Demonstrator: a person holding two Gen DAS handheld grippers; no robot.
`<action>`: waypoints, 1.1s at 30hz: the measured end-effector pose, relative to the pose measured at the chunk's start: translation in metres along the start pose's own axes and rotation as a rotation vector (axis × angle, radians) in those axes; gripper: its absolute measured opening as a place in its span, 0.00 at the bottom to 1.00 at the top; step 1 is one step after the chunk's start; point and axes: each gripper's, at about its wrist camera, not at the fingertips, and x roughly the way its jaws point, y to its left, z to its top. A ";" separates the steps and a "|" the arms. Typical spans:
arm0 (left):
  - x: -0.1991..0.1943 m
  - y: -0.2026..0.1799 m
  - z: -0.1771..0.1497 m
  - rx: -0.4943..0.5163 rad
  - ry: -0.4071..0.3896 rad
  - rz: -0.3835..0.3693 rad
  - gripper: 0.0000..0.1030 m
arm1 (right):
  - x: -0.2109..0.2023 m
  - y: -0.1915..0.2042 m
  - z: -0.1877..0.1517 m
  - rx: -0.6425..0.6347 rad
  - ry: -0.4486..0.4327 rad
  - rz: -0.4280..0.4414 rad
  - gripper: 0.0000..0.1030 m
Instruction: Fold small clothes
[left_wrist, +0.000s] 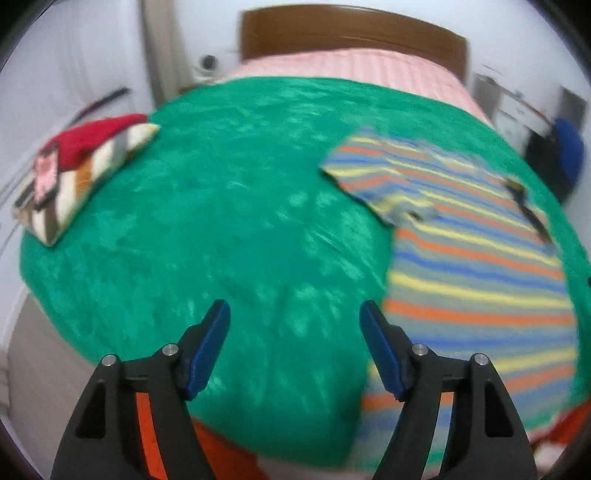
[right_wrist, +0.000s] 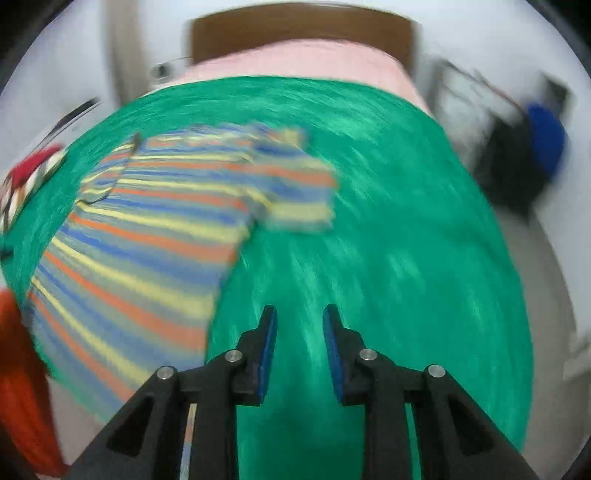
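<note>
A small striped shirt (left_wrist: 476, 254) in blue, orange and yellow lies spread flat on a green blanket (left_wrist: 229, 206). In the left wrist view it lies to the right of my left gripper (left_wrist: 295, 314), which is open and empty above the blanket, its right finger near the shirt's lower left edge. In the right wrist view the shirt (right_wrist: 147, 236) lies to the left, one sleeve reaching toward the middle. My right gripper (right_wrist: 299, 317) is open and empty above bare green blanket (right_wrist: 406, 258). Both views are motion-blurred.
A stack of folded clothes (left_wrist: 81, 173), red on top of striped, sits at the blanket's far left. A pink bedspread (left_wrist: 351, 62) and brown headboard (left_wrist: 351, 29) lie beyond. A dark object with a blue thing (right_wrist: 543, 136) stands at the right. Something orange-red (right_wrist: 22, 387) is at the near edge.
</note>
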 end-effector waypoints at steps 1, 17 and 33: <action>0.006 0.002 -0.003 -0.013 0.005 0.011 0.72 | 0.019 0.006 0.016 -0.037 -0.004 0.043 0.26; 0.047 0.026 -0.042 -0.082 0.120 0.087 0.72 | 0.080 -0.091 0.100 0.319 -0.003 0.092 0.01; 0.044 0.006 -0.046 -0.007 0.098 0.137 0.74 | 0.116 -0.012 0.077 -0.105 0.001 0.116 0.06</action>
